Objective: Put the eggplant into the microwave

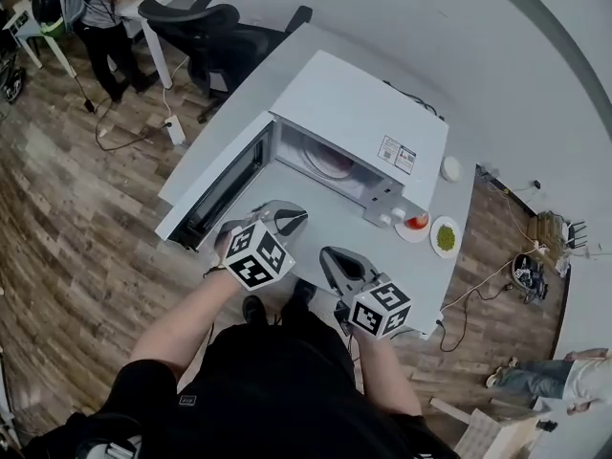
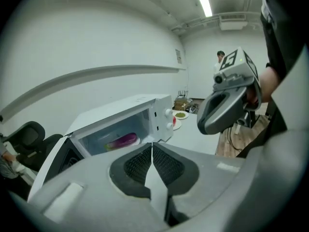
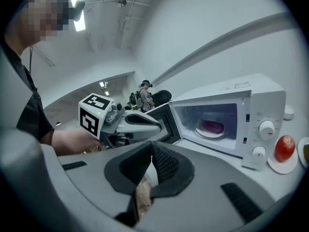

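On the table [image 1: 330,220], the microwave [image 1: 359,113], door [image 1: 215,197] open to its left. Inside, the eggplant [image 3: 212,126]. Just right, a plate [image 1: 415,226], then a second plate [image 1: 446,237]. In front, left gripper [image 1: 296,218] and right gripper [image 1: 330,256], apart.

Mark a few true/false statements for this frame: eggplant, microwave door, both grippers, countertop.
1. The eggplant lies inside the microwave. True.
2. The microwave door is closed. False: it is swung wide open.
3. The left gripper grips the eggplant. False: its jaws are together with nothing between them.
4. The right gripper is shut and empty. True.
5. A red fruit sits on a plate beside the microwave. True.
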